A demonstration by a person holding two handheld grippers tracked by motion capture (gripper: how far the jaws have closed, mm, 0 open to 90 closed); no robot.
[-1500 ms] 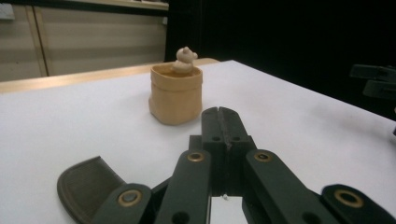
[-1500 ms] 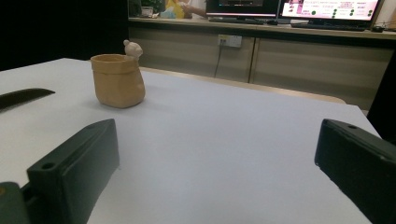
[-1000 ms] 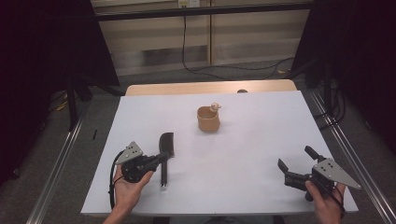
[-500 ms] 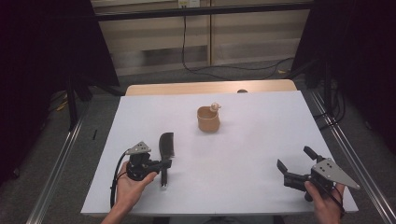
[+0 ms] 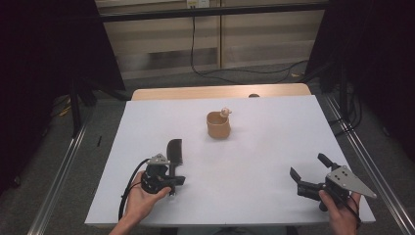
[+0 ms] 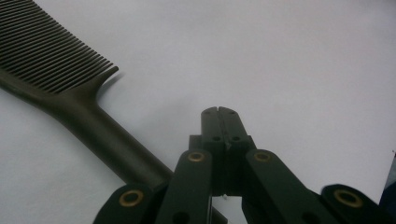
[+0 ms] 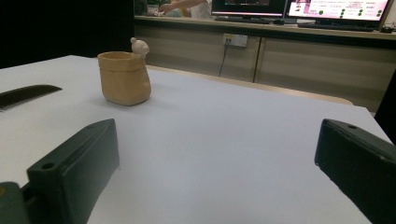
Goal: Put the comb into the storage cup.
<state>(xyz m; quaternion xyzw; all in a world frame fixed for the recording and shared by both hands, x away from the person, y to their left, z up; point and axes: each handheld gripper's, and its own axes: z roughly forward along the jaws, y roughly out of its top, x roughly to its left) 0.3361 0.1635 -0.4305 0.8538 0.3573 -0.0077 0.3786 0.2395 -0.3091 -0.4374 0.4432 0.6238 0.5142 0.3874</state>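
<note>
since before, left tool (image 5: 177, 180) nearer comb (image 5: 174, 151)

Dim surroundings, bright evenly lit tabletop

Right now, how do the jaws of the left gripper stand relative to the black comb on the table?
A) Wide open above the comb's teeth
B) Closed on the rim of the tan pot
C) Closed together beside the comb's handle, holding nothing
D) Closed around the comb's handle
C: in the left gripper view the left gripper has its jaws pressed together over bare table, with the comb lying beside them.
</note>
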